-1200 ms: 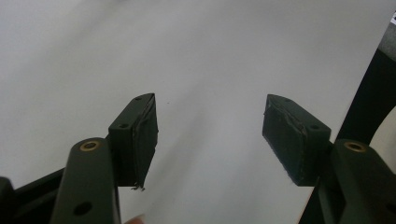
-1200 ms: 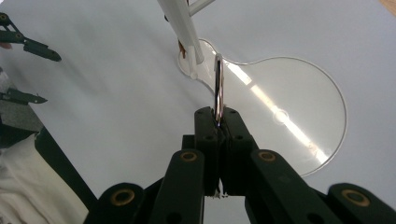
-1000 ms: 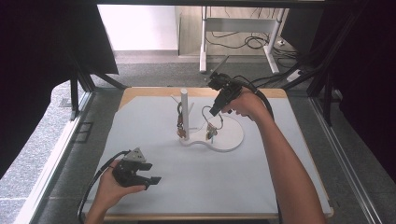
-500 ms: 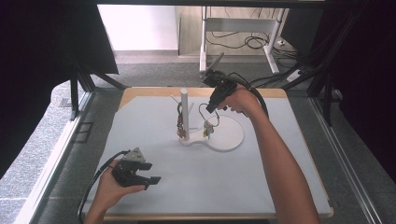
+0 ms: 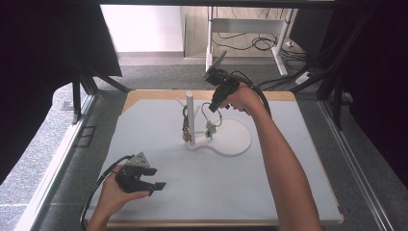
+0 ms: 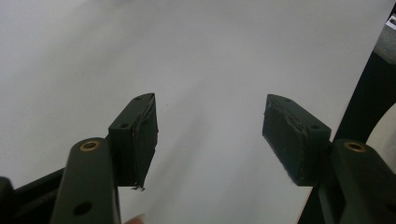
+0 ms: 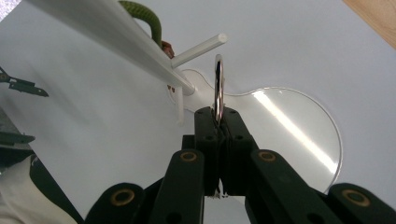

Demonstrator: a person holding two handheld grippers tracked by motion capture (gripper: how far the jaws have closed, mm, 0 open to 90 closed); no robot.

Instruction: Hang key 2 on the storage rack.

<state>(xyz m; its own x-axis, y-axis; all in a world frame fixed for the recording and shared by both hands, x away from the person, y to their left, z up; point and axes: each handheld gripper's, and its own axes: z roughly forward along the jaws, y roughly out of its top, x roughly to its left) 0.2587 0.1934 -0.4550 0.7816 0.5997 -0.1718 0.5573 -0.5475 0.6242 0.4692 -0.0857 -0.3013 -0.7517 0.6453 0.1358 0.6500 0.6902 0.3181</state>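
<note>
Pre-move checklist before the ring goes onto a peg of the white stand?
1. Right gripper shut on the metal ring: ok.
2. Ring standing upright in the jaws, edge-on to the camera: ok.
3. Free peg close ahead of the ring, tip bare: ok.
4. Ring opening lined up with the peg tip: cannot tell.
5. White stand upright on its base: ok.
6. Left gripper open, well away from the stand: ok.

Metal key ring (image 7: 218, 84), upright beside stand peg (image 7: 198, 48)
</note>
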